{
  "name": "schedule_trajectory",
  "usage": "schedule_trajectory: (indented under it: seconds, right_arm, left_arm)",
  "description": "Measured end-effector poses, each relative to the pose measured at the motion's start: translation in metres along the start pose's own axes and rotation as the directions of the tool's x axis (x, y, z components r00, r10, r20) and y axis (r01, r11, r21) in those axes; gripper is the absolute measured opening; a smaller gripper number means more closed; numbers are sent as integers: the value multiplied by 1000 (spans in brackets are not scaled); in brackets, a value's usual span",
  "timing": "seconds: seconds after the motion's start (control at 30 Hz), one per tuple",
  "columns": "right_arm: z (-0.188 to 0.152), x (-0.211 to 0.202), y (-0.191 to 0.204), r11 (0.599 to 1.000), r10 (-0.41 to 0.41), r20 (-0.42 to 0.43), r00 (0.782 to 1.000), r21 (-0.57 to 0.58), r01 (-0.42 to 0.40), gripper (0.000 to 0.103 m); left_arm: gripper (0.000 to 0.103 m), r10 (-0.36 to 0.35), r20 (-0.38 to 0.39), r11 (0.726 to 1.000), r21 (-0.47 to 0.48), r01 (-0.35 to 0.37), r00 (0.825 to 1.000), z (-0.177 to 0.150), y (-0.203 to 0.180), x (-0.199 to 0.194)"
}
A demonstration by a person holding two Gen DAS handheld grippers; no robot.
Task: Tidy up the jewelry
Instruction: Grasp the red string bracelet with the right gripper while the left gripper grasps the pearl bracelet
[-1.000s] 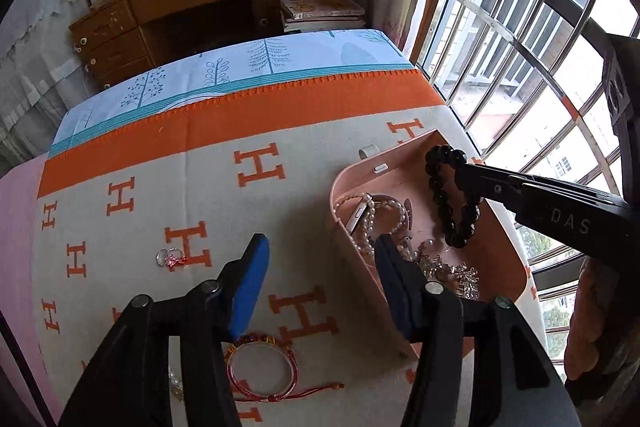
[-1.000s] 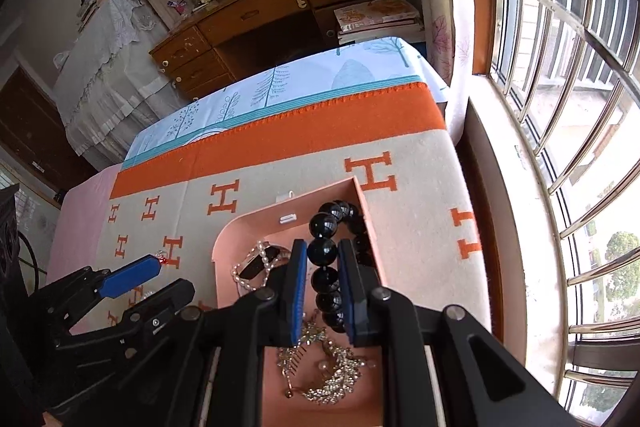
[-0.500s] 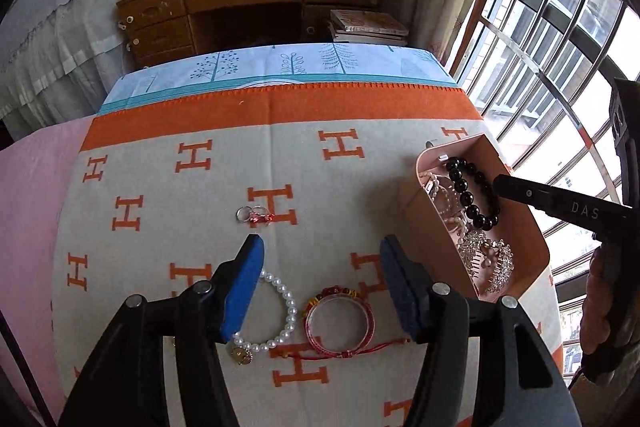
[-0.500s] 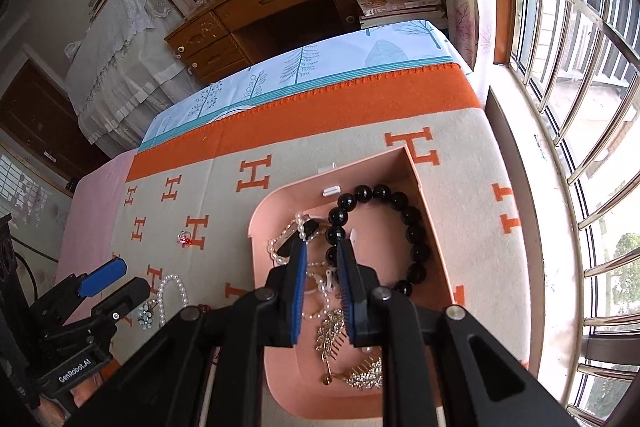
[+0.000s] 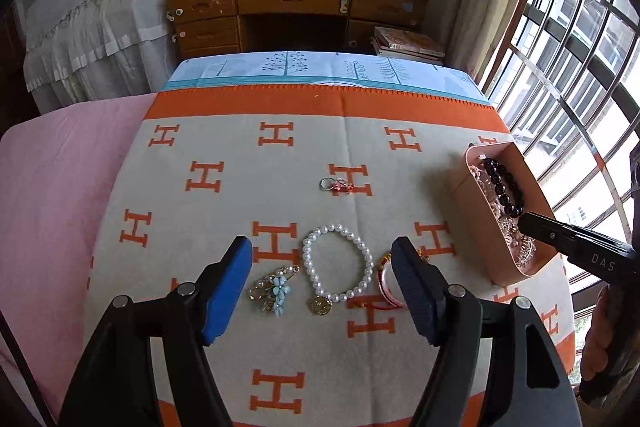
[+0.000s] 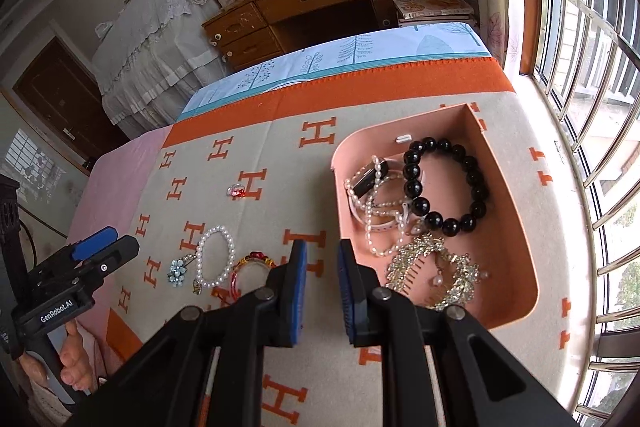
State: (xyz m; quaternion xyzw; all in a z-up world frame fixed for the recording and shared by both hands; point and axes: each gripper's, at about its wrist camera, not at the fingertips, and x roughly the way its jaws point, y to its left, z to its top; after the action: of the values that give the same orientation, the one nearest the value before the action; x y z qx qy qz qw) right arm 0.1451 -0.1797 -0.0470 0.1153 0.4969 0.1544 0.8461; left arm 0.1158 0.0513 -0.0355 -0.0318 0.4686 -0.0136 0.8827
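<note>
The work surface is a bed covered by a cream blanket (image 5: 248,339) with orange H marks and an orange border. A pink tray (image 6: 516,227) sits on the blanket near the bed's window-side edge. Inside the tray lie a black bead bracelet (image 6: 476,183), a tangle of pearl strands (image 6: 380,211) with a dark clasp beside it, and a gold rhinestone comb (image 6: 436,267) toward the tray's near wall. The right claw (image 6: 322,287) hovers just outside the tray's left wall, above bare blanket; its blue pads stand a narrow gap apart with nothing between them, so it grips nothing. The left claw (image 5: 322,283) is held over the loose pieces near the bed's near edge, and its jaws are opening; the pearl bracelet (image 5: 338,263), with a gold charm at its lower end, lies on the blanket in the gap between the pads, untouched. A blue flower brooch (image 5: 276,289) lies just left of the pearl bracelet. A red cord bangle (image 5: 384,283) lies just right of it, partly hidden behind the left claw's right finger. A small ring with a red ornament (image 5: 336,184) lies apart, closer to the blanket's centre.
</note>
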Motion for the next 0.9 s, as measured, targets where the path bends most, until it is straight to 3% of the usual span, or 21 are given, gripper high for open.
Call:
schedule_trajectory:
  seconds: [0.13, 0.27, 0.4, 0.73, 0.9]
  right_arm:
    - [-7, 6, 18, 1000, 10, -15, 1000, -28, -10, 17]
    - [-11, 19, 32, 999, 17, -51, 999, -43, -19, 28]
    - [-15, 37, 44, 998, 4, -97, 995, -60, -10, 29]
    - [-31, 96, 55, 983, -152, -193, 969, -129, 128, 29]
    - [-33, 102, 64, 959, -220, -138, 966, -209, 188, 28]
  left_arm:
    - [72, 16, 10, 999, -27, -16, 1000, -4, 18, -6]
    - [78, 19, 11, 998, -55, -19, 1000, -7, 32, -5]
    - [85, 25, -7, 998, -52, -25, 1000, -9, 39, 6]
    - [88, 17, -135, 1000, 13, -16, 991, -8, 44, 72]
    - [88, 16, -144, 998, 68, -6, 989, -2, 37, 92]
